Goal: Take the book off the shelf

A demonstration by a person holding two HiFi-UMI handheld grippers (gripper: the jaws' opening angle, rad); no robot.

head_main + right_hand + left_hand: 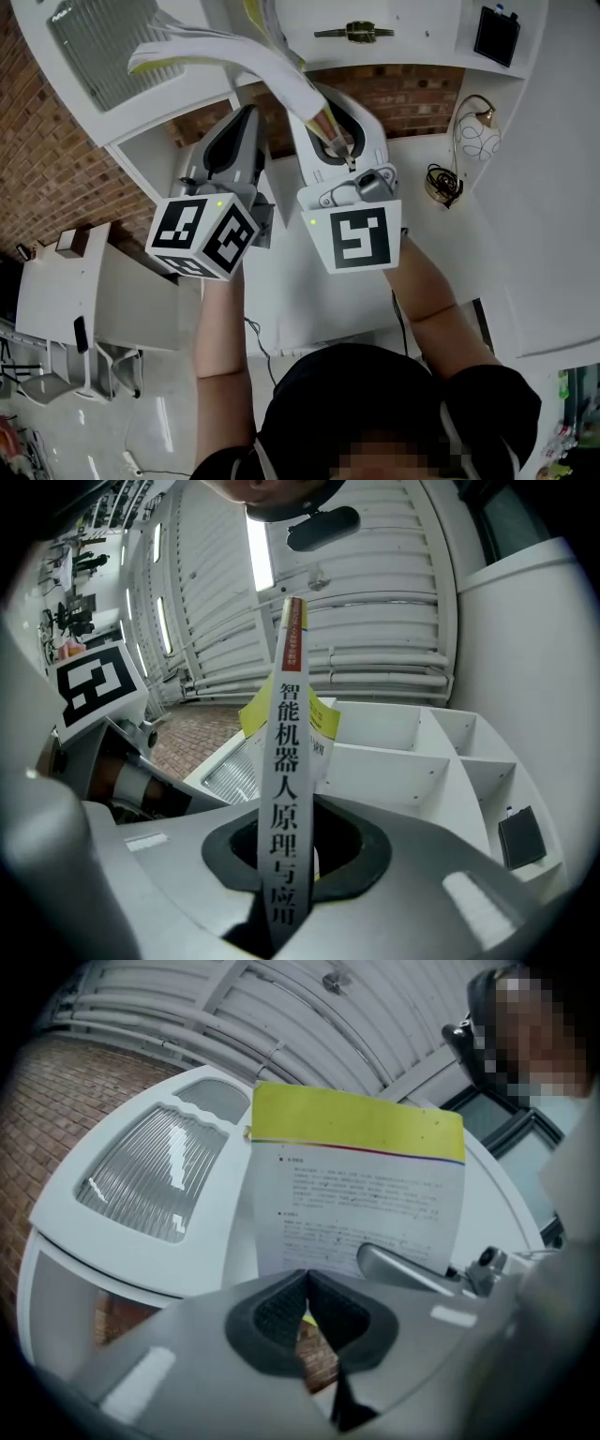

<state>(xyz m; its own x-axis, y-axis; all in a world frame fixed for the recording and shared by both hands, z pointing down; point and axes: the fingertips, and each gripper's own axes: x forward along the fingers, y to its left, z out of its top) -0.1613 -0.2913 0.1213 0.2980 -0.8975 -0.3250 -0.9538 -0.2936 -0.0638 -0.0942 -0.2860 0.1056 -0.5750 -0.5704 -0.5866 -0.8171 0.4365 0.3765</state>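
Right gripper (336,131) clamped on book (286,789) at spine's lower end. Spine runs straight out along jaws, up and away. Book in air, apparently clear of shelf (403,761), pages fanning left. Left gripper (307,1321) closed, empty, near cover, not touching. Only 1 hand carries: right. Likely next: draw book toward body.

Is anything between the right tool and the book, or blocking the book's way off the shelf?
Nothing visible. The right tool is already shut on the book at its spine, and the book appears clear of the white shelf compartments behind it, with no other thing against it.
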